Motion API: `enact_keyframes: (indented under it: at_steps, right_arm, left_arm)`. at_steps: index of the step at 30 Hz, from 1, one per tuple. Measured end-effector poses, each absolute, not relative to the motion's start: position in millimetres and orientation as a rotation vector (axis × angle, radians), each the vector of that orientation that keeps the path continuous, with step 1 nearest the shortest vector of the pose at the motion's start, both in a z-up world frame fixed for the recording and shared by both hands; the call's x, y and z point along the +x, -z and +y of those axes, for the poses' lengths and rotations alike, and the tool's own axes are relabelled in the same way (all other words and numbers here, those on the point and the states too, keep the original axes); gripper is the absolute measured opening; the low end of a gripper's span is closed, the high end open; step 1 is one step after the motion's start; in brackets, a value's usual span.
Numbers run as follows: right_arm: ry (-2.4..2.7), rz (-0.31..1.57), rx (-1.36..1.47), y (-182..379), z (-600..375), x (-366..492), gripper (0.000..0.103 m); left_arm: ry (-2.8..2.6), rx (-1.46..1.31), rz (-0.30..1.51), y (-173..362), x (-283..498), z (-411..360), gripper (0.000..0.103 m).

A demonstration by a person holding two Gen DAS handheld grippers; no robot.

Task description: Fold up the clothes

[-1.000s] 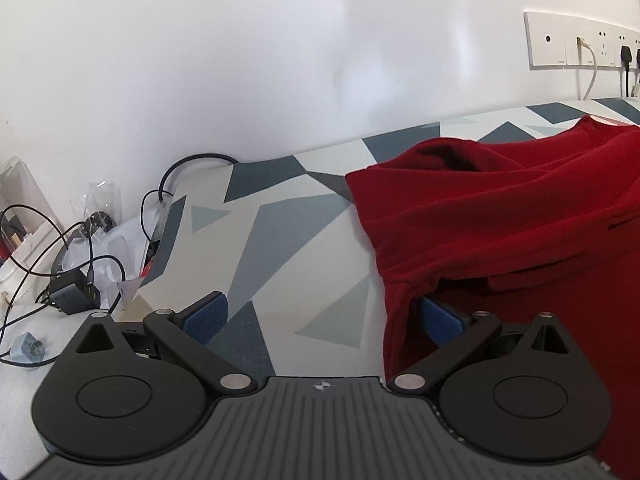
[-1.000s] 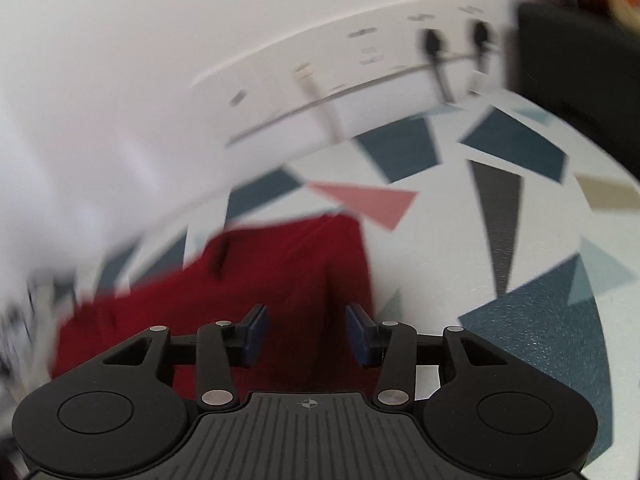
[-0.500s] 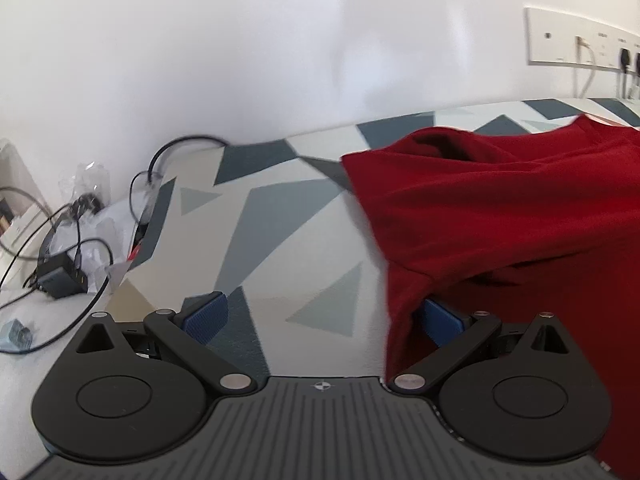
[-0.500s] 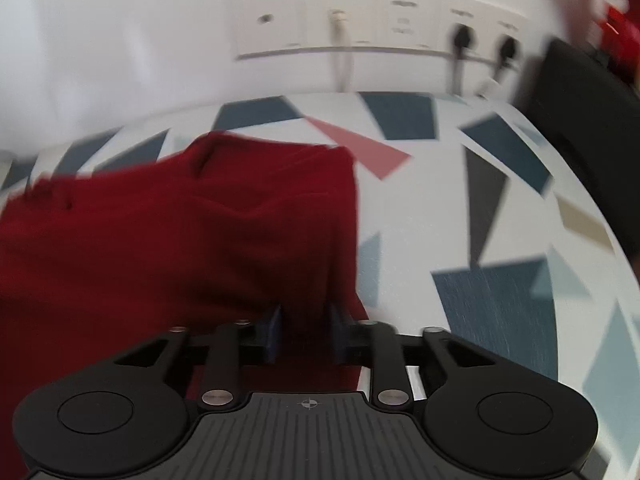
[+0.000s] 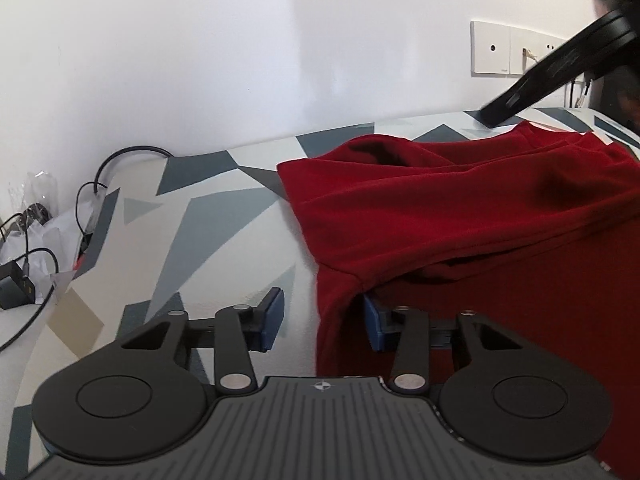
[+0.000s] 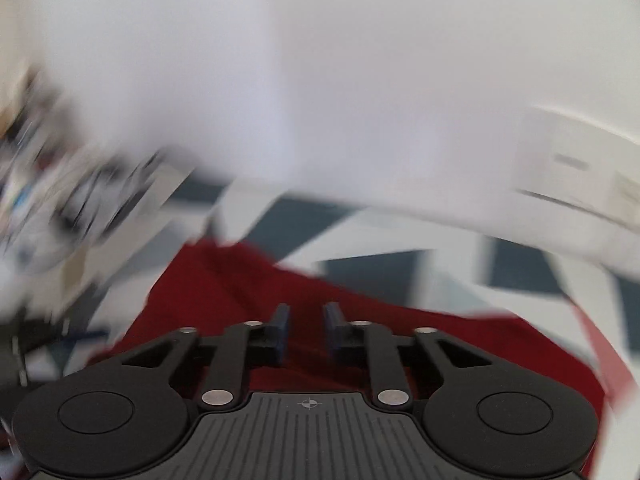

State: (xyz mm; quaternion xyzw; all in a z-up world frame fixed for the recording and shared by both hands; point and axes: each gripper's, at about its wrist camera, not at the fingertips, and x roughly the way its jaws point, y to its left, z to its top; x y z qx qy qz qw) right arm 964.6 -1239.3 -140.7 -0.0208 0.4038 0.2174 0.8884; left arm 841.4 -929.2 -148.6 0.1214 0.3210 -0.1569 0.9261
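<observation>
A red garment (image 5: 460,216) lies loosely folded on the patterned table (image 5: 224,216). My left gripper (image 5: 324,320) sits at its near left edge with the jaws closing. The hanging edge is between the blue pads. The left pad (image 5: 274,314) stands clear of the cloth, and the right pad is tucked under a fold. My right gripper (image 5: 496,110) reaches in from the upper right at the garment's far corner. In the blurred right wrist view, my right gripper (image 6: 306,330) has narrow, closing jaws with red cloth (image 6: 248,280) filling the gap.
Cables, a charger (image 5: 16,288) and plastic bags crowd the table's left end. Wall sockets (image 5: 508,50) sit on the white wall behind. A dark part of the person fills the top right corner.
The left jaws have narrowed from wide apart around the cloth's edge. The right gripper swung left over the garment with its jaws narrowing, and the far right corner shifted left with it.
</observation>
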Motion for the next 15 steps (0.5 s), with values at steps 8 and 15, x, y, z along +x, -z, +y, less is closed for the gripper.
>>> enact_keyframes:
  at_steps: [8, 15]
  right_arm:
    - [-0.575, 0.935, -0.208, 151.8, -1210.5, 976.3, 0.025]
    - [-0.575, 0.932, -0.214, 159.8, -1208.7, 972.5, 0.003]
  left_arm:
    - [0.301, 0.233, 0.659, 150.0, 842.8, -927.3, 0.044]
    - [0.314, 0.221, 0.659, 150.4, 843.9, -923.8, 0.044]
